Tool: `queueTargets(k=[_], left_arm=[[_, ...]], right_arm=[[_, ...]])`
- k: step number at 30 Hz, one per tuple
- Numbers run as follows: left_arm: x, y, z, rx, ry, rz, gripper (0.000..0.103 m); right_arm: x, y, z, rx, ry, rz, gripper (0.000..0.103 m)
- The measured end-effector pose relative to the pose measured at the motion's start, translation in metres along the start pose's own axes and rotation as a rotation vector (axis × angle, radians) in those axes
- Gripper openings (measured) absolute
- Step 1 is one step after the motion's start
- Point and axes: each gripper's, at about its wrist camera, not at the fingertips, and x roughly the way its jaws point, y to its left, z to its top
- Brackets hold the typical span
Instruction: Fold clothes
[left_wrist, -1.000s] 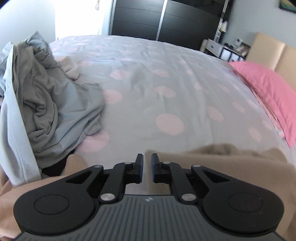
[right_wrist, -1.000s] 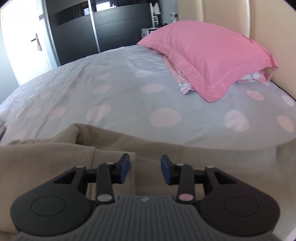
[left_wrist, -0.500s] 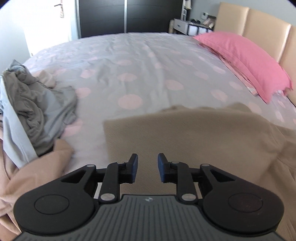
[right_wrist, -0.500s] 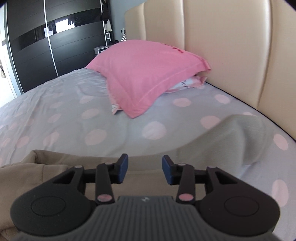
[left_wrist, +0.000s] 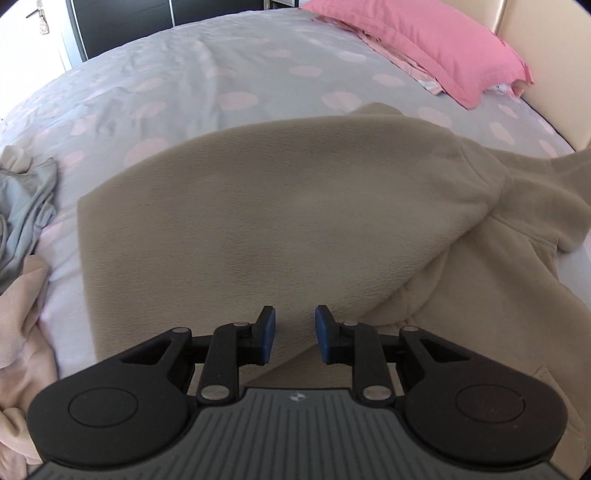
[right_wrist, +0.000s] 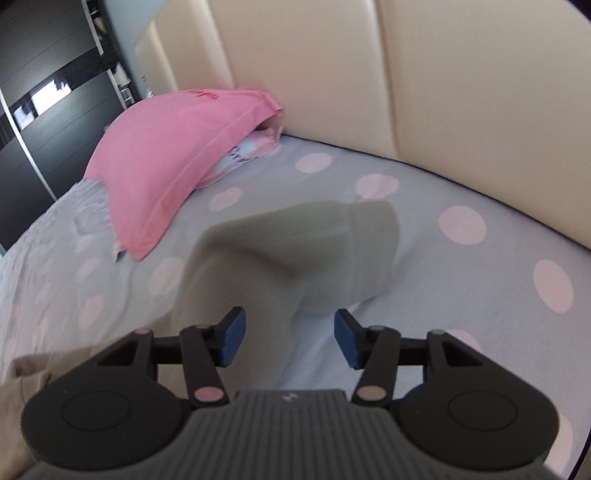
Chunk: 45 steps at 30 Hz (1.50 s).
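Observation:
A beige fleece top (left_wrist: 280, 206) lies spread on the dotted grey bed sheet (left_wrist: 177, 81), one half folded over the other. My left gripper (left_wrist: 291, 334) hovers open over its near edge, nothing between the fingers. In the right wrist view a sleeve of the same beige top (right_wrist: 295, 251) lies stretched toward the headboard, blurred by motion. My right gripper (right_wrist: 290, 341) stands wide open just above the sleeve's near part, holding nothing.
A pink pillow (left_wrist: 424, 40) (right_wrist: 173, 155) rests by the cream padded headboard (right_wrist: 424, 81). Crumpled grey clothes (left_wrist: 22, 206) and a pale pink garment (left_wrist: 22, 332) lie at the left. Dark wardrobe doors (right_wrist: 40, 110) stand beyond the bed.
Both grippers swung rightward toward the headboard. The left gripper opened from nearly shut and now looks down on the folded top. The right gripper opened wider over the sleeve.

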Motion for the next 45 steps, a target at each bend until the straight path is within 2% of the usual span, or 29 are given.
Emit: queueTargets(k=[1,3,5,8,11,15,17,19,20,21,22,26,30,33,37,39,40,42,45], left_arm=[[0.002,-0.003,0.001,0.004,0.007,-0.001,0.022],[0.006,-0.006,0.003,0.006,0.014,0.002,0.022],[0.010,-0.009,0.005,0.004,0.020,0.006,0.022],[0.016,-0.013,0.007,0.005,0.027,0.019,0.022],[0.021,-0.016,0.007,0.012,0.032,0.035,0.022],[0.026,-0.019,0.008,0.020,0.041,0.050,0.022],[0.027,-0.018,0.010,0.012,0.044,0.050,0.022],[0.026,-0.018,0.010,0.004,0.044,0.050,0.022],[0.026,-0.018,0.010,0.004,0.042,0.049,0.022],[0.025,-0.018,0.009,0.004,0.039,0.049,0.022],[0.024,-0.018,0.009,0.004,0.036,0.049,0.022],[0.019,-0.016,0.005,-0.007,0.022,0.038,0.022],[0.013,-0.011,0.001,-0.048,0.012,0.010,0.022],[0.010,-0.008,-0.001,-0.061,0.010,0.006,0.022],[0.005,-0.005,-0.004,-0.079,0.008,0.000,0.022],[0.003,-0.003,-0.006,-0.087,0.007,-0.003,0.027],[0.002,-0.003,-0.006,-0.092,0.007,-0.004,0.029],[-0.001,-0.001,-0.008,-0.100,0.006,-0.007,0.035],[-0.004,0.001,-0.010,-0.113,0.004,-0.011,0.036]], right_arm=[[0.005,-0.008,0.005,0.019,-0.005,-0.002,0.067],[0.016,-0.022,0.012,0.030,-0.016,-0.025,0.070],[0.030,-0.034,0.016,0.008,-0.017,-0.083,0.070],[0.048,-0.058,0.019,0.017,-0.024,-0.105,0.070],[0.071,-0.072,0.020,0.020,-0.020,-0.094,0.070],[0.100,-0.071,0.020,0.031,-0.025,-0.038,0.069],[0.111,-0.067,0.020,0.056,-0.022,-0.005,0.064],[0.119,-0.061,0.019,0.068,-0.008,0.008,0.031],[0.118,-0.058,0.019,0.055,-0.013,-0.002,0.029],[0.115,-0.055,0.020,0.036,-0.024,-0.015,0.014],[0.112,-0.053,0.021,0.017,-0.035,-0.028,0.009],[0.070,-0.057,0.031,0.000,-0.108,-0.048,0.008],[0.004,-0.072,0.052,-0.023,-0.191,-0.165,0.006],[-0.019,-0.081,0.065,-0.064,-0.174,-0.174,0.006],[-0.015,-0.082,0.057,-0.081,-0.068,-0.228,0.009],[-0.014,-0.088,0.047,-0.051,-0.042,-0.253,0.014],[-0.013,-0.093,0.041,-0.027,-0.036,-0.260,0.034],[-0.013,-0.105,0.029,0.041,-0.023,-0.252,0.059],[-0.012,-0.131,0.010,0.209,0.003,-0.177,0.062]])
